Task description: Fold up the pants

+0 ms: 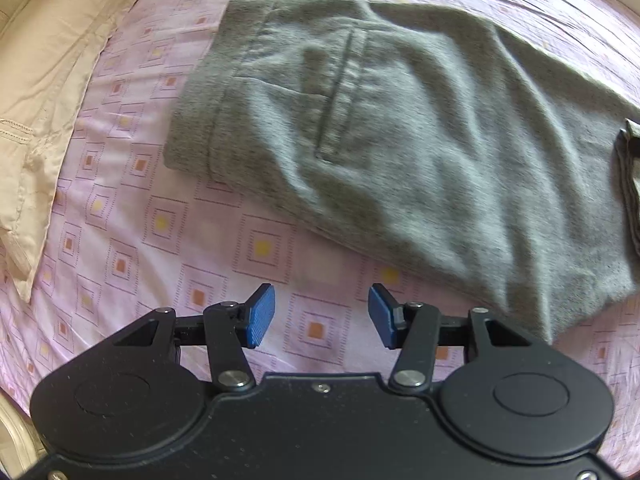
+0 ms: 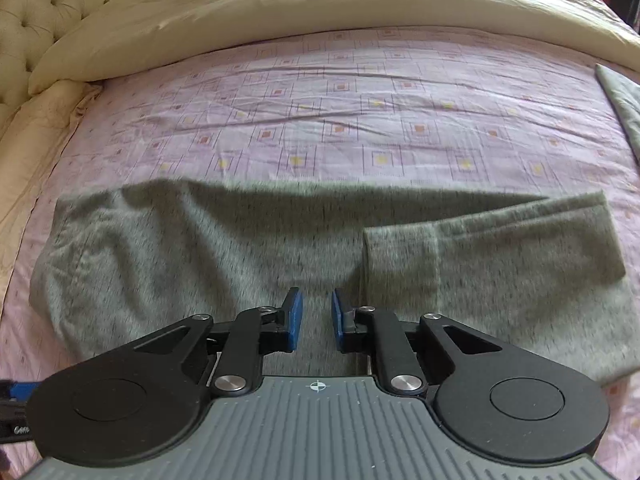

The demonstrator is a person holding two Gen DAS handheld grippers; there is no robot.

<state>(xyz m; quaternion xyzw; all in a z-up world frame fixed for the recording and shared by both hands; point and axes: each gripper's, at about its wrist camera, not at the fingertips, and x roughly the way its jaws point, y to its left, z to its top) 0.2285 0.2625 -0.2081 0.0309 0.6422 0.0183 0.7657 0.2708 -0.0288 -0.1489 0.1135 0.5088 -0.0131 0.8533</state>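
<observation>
grey pants (image 1: 400, 128) pocket in left view, folded cuff (image 2: 400, 256) in right, left tongs (image 1: 321, 316) apart, right tongs (image 2: 317, 320) narrowly apart

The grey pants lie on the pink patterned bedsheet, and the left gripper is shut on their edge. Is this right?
Not quite. The grey pants do lie on the pink patterned bedsheet, but the left gripper is open and holds nothing; its blue pads stand apart over bare sheet, as the left wrist view shows.

Both wrist views overlook the pants (image 1: 400, 140) closely.
</observation>
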